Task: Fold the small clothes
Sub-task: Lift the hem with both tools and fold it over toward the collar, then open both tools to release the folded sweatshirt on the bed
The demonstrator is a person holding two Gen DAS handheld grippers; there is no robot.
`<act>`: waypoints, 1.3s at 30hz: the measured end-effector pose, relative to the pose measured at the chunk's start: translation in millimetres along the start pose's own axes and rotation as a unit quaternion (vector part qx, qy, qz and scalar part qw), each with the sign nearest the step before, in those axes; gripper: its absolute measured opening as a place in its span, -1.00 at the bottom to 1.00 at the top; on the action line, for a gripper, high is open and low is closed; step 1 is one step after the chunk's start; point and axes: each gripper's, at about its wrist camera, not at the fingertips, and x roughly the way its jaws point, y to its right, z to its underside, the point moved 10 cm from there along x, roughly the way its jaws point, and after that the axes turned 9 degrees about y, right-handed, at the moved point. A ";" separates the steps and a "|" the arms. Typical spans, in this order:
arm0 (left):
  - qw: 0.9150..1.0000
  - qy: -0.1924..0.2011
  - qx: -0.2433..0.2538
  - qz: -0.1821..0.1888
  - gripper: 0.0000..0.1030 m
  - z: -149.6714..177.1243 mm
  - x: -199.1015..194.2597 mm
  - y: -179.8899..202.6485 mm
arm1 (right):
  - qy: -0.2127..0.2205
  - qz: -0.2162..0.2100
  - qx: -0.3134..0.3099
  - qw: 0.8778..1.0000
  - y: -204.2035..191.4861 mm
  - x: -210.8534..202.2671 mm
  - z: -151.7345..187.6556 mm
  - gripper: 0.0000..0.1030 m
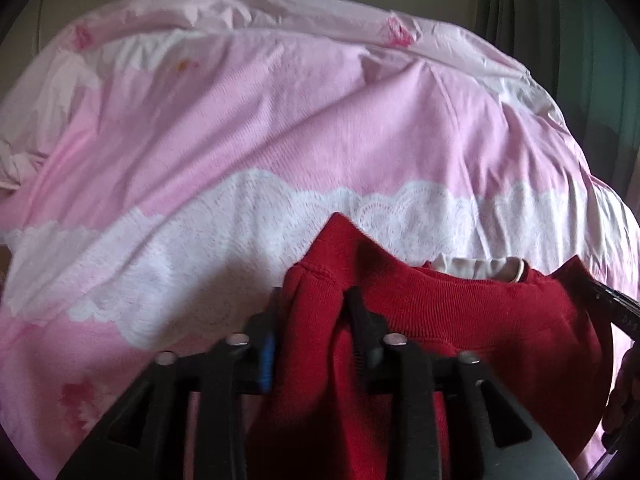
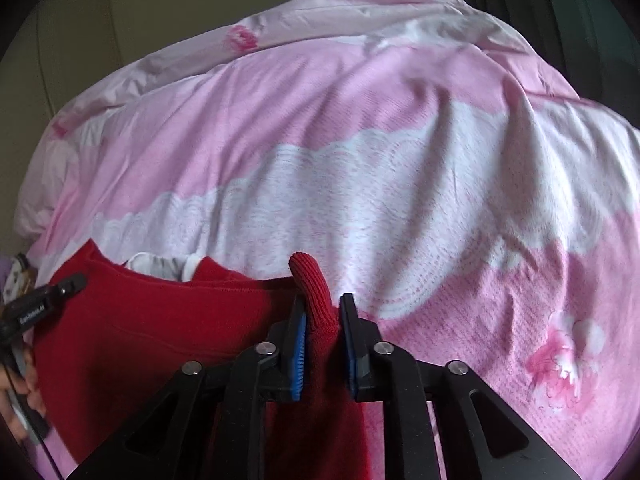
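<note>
A small red knit sweater (image 1: 460, 320) lies on the pink bed cover, neck toward the far side, with a white inner collar (image 1: 476, 268) showing. My left gripper (image 1: 316, 312) is shut on a bunched fold at the sweater's left shoulder. In the right wrist view the same sweater (image 2: 140, 320) spreads to the left, and my right gripper (image 2: 323, 312) is shut on a ribbed red edge that sticks up between its blue pads (image 2: 298, 344). The black body of the left gripper (image 2: 48, 296) shows at the left edge.
The pink and white lace-print duvet (image 1: 280, 120) covers the whole bed (image 2: 400, 140), rumpled into ridges toward the far side. A cream wall and dark green curtain (image 1: 560, 40) stand behind. A hand (image 2: 20, 392) holds the left gripper's handle.
</note>
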 end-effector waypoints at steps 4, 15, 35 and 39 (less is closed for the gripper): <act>1.000 0.010 0.022 -0.005 -0.17 -3.3 -24.3 8.6 | 0.039 0.018 -0.018 0.999 -8.3 -30.4 -15.5 -0.11; 0.999 0.021 0.003 0.047 0.04 26.3 -69.3 40.5 | 0.036 -0.063 -0.033 0.997 -78.9 -74.8 20.5 -0.02; 0.999 0.005 -0.031 0.030 0.20 44.7 -64.5 34.8 | -0.008 -0.088 0.056 0.994 -49.5 -66.5 44.1 0.24; 0.999 0.012 -0.010 0.033 0.34 43.6 -88.7 56.9 | 0.010 -0.081 0.096 0.992 -21.9 -97.6 44.9 0.37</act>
